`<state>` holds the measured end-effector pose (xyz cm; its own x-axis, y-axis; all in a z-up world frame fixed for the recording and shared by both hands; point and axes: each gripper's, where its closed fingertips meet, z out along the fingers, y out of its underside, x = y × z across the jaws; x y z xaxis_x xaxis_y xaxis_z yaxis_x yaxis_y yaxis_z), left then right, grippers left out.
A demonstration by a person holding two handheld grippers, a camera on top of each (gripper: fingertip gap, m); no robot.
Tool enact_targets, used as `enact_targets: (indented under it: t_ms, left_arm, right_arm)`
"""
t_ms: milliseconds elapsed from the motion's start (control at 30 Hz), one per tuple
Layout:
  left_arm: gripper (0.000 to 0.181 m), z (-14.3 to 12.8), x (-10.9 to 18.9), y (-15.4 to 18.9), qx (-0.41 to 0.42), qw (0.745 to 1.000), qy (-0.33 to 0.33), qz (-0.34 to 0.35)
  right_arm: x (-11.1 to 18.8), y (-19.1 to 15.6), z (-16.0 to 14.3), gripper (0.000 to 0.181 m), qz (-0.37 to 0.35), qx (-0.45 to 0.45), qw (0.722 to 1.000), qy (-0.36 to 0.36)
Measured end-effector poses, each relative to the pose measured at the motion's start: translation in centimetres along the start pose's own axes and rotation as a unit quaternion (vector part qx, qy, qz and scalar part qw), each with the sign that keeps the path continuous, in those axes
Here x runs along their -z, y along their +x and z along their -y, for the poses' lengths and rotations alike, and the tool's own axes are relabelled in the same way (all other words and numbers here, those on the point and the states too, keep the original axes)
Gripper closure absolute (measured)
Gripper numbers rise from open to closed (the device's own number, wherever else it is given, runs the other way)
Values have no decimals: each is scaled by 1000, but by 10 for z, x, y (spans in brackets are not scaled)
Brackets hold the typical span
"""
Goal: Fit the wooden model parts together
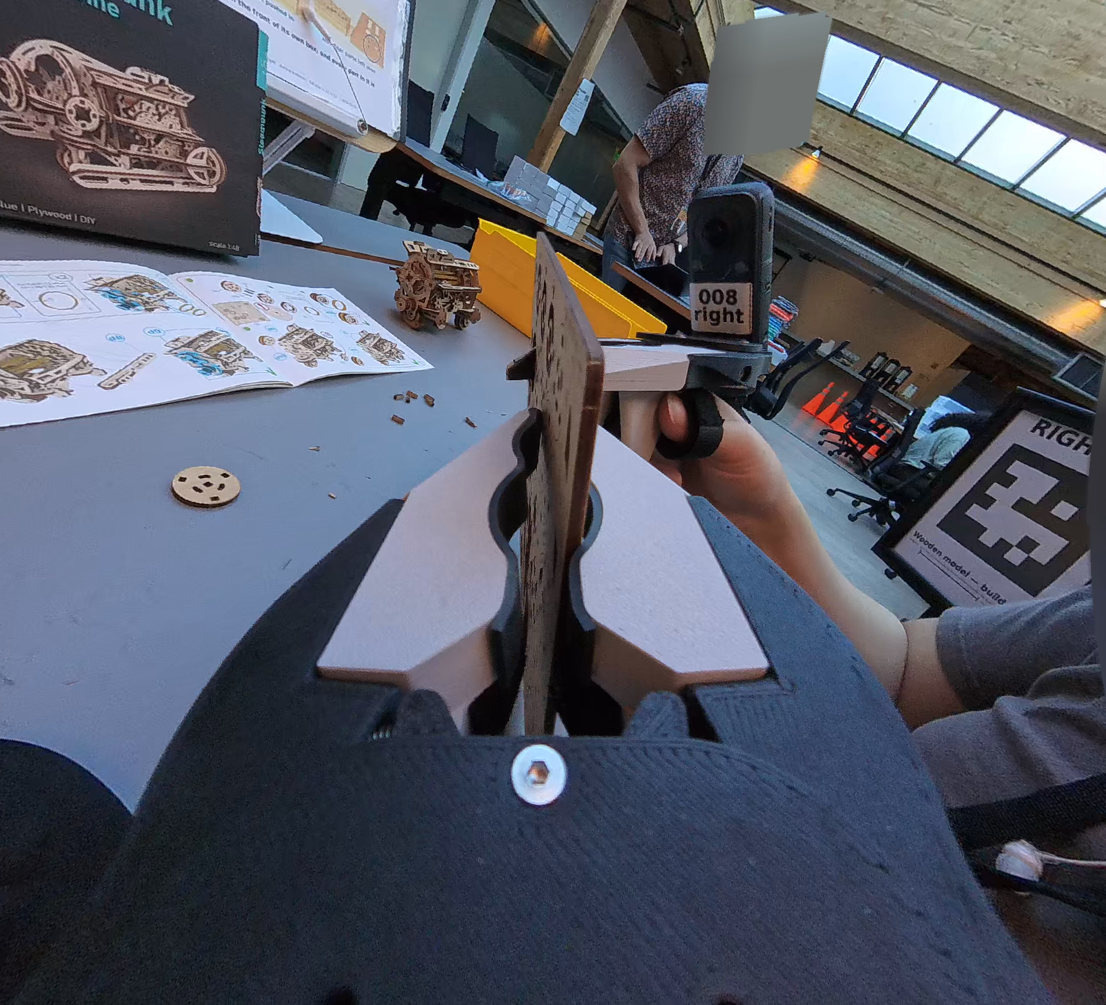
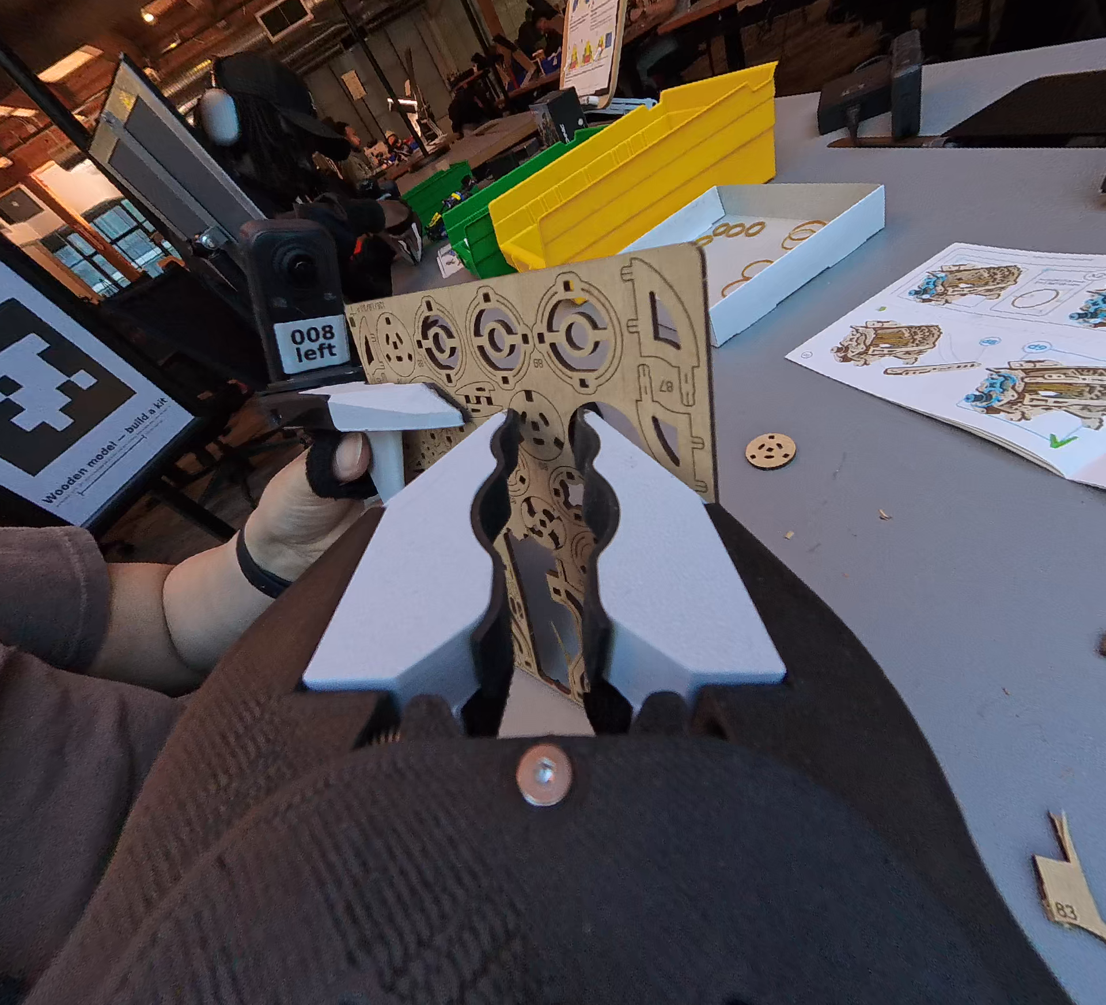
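Note:
A plywood sheet of laser-cut model parts stands upright above the grey table. My left gripper is shut on the sheet's edge, which shows edge-on in the left wrist view. In the right wrist view the left gripper clamps the sheet's left side. My right gripper points at the sheet's face, its jaws a narrow gap apart with nothing between them and its tips at a round part. From the left wrist view the right gripper meets the sheet from the right.
A loose round wooden disc lies on the table. An open instruction booklet, a part-built wooden model and the kit box sit farther back. Yellow bin, green bin, white tray, wood scrap. Both grippers' tips are close together, under 4 cm apart.

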<state>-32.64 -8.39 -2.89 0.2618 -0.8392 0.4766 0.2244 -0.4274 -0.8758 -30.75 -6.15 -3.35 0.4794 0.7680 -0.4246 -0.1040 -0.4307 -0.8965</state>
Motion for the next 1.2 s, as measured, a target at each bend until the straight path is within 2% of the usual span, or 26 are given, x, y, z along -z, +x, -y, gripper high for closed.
enact_targets:
  t_ms: [67, 100, 167, 233, 333, 400, 500, 600, 733, 867, 900, 933, 967, 1200]
  left_arm:
    - [172, 6, 3, 5, -1, 1000, 7, -22]
    - [161, 13, 7, 5, -7, 1000, 13, -26]
    - [148, 31, 17, 1, -56, 998, 4, -17]
    - [129, 35, 15, -1, -116, 990, -81, -15]
    - [132, 23, 2, -2, -136, 959, -244, -43]
    - [146, 17, -5, -2, -123, 939, -315, -65]
    - [155, -1, -5, 1, -96, 900, -415, -88]
    - [164, -5, -9, 0, -107, 884, -447, -82]
    - [158, 12, -16, 9, -92, 879, -457, -99]
    - [157, -2, -12, -5, -153, 820, -548, -64]
    - [159, -7, -11, -7, -160, 807, -565, -60]
    - [174, -11, -11, -7, -164, 798, -577, -59]
    - [177, -13, -10, -7, -163, 792, -586, -61]
    - [178, -19, -12, -8, -146, 791, -590, -72]
  right_arm:
    - [2, -3, 3, 167, 2, 7, 1000, 12]
    - [3, -2, 1, 167, -4, 15, 1000, 7]
    - [5, -2, -2, 166, -13, 29, 999, 0]
    - [5, -5, -3, 167, -8, 29, 1000, -3]
    - [1, -8, -3, 166, -16, 39, 999, -11]
    - [0, -6, -2, 166, -31, 44, 998, -17]
    - [2, -3, 0, 166, -43, 34, 998, -15]
    - [5, 2, 1, 166, -52, 26, 998, -16]
    - [4, 3, 1, 167, -62, 32, 997, -24]
    - [1, 1, 4, 167, -64, 39, 997, -28]
    - [0, 1, 4, 167, -64, 42, 997, -29]
    - [0, 3, 4, 167, -69, 44, 996, -31]
    - [0, 4, 3, 166, -72, 47, 996, -35]
    - [-2, 8, -1, 166, -70, 38, 996, -33]
